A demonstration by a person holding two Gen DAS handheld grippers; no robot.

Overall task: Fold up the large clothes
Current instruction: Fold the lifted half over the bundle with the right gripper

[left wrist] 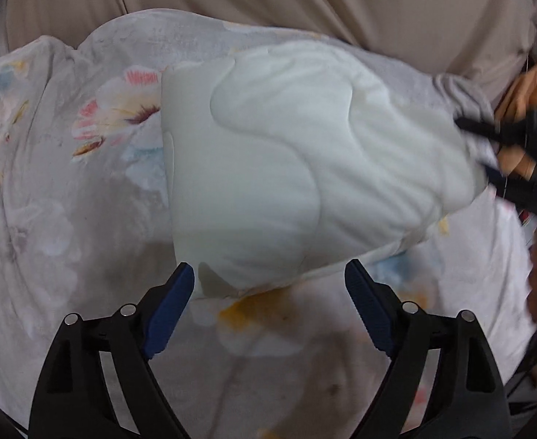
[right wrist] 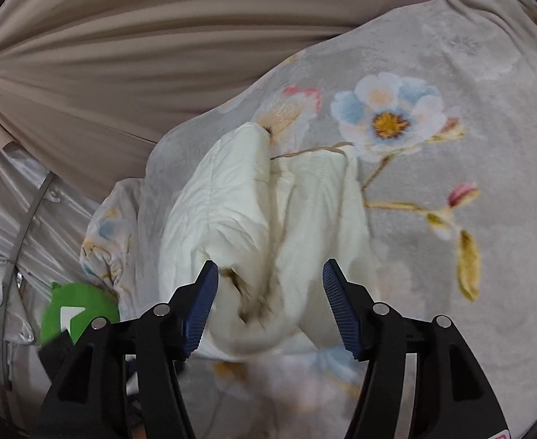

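Floral blanket [left wrist: 67, 190] underneath — white garment [left wrist: 286, 168] bunched, both jaws apart

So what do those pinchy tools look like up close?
Both are alike: the left tool and right tool have chunky black plastic arms with round silver bolts, and two fingers tipped with ridged dark-blue pads. No cables or sleeves show.

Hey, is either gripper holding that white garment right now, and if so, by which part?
Neither. The left gripper and the right gripper are both open, jaws apart at the white garment, clamping nothing.
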